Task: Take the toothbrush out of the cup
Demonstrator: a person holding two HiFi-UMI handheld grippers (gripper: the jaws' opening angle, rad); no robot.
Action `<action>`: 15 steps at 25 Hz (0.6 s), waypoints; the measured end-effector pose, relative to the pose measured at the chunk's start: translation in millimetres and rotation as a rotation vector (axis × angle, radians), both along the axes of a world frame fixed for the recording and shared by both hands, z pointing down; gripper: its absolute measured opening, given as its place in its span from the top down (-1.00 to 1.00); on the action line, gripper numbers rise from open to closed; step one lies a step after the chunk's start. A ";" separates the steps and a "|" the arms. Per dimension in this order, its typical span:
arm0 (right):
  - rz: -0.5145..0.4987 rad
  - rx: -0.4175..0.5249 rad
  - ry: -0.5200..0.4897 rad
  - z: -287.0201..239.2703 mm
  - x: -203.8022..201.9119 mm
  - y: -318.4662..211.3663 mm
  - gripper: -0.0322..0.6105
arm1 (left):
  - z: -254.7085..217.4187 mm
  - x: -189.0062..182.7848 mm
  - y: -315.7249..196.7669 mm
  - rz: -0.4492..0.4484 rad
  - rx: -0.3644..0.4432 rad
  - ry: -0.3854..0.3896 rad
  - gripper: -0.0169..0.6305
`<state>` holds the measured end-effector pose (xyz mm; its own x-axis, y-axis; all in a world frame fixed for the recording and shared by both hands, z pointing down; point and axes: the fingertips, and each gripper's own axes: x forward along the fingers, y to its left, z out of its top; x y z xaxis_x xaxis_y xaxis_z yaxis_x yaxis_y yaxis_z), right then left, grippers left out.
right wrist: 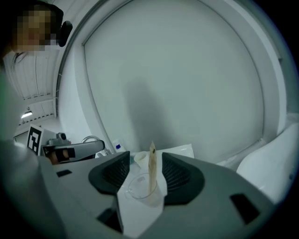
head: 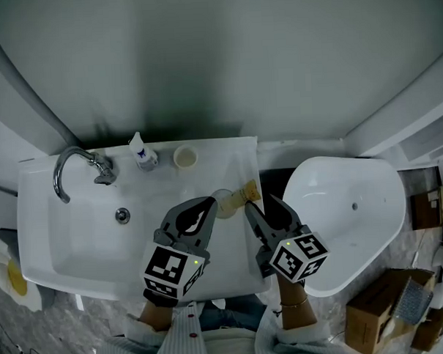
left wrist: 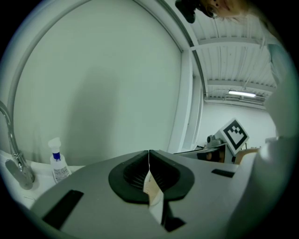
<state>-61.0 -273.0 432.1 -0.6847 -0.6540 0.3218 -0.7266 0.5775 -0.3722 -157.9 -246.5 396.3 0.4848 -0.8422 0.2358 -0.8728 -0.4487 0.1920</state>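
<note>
Right claw [right wrist: 145, 173], spread wide, flanks the untouched toothbrush [right wrist: 152, 168] standing in the clear cup [right wrist: 138, 189] at the sink's [head: 70, 245] right edge. Left claw [left wrist: 148, 161] is pressed together near the cup. Grasping and lifting both remain.

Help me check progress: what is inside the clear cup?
A tan toothbrush stands in the cup, sticking out above its rim; nothing else shows inside. Bristles cannot be made out.
</note>
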 end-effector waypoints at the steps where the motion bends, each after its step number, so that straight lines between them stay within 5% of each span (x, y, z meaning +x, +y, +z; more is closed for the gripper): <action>1: -0.001 -0.008 0.005 3.8 -1.4 -0.6 0.25 | 2.4 -1.0 -0.7 -0.001 -0.005 0.001 0.90; 15: -0.045 -0.070 0.061 48.1 -26.1 -8.8 0.25 | 38.2 -13.9 -10.6 -0.023 -0.065 0.004 0.90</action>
